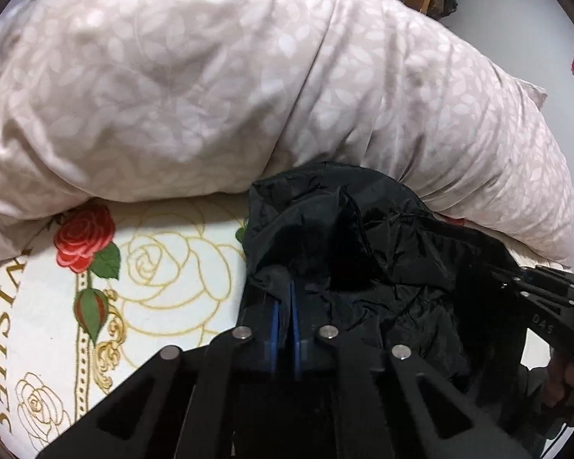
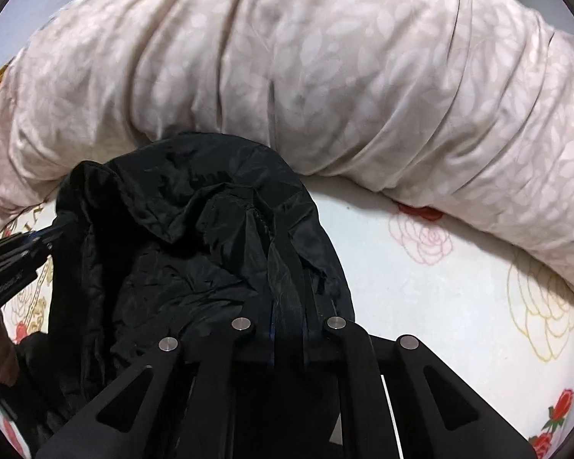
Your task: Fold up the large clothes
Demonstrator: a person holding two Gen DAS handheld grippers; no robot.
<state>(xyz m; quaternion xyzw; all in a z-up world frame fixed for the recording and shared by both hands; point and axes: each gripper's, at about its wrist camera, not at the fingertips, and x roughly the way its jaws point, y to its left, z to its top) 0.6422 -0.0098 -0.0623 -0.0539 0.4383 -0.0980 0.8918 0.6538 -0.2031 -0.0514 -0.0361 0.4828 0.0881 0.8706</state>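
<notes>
Jacket lay bunched on the bed against the duvet. Left gripper and right gripper each pinched its cloth. It looked mid-fold; next, both should lift and spread it flat.

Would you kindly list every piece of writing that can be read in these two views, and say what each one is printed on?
"ISHE": large dark letters, cut off at both ends, on the rose-print bedsheet, left edge of the left view.
"DAS": small pale letters on the right claw, seen from the left view.
Embossed lettering on the left claw, seen from the right view: too blurred to read.
Black garment and quilt: no text.
</notes>
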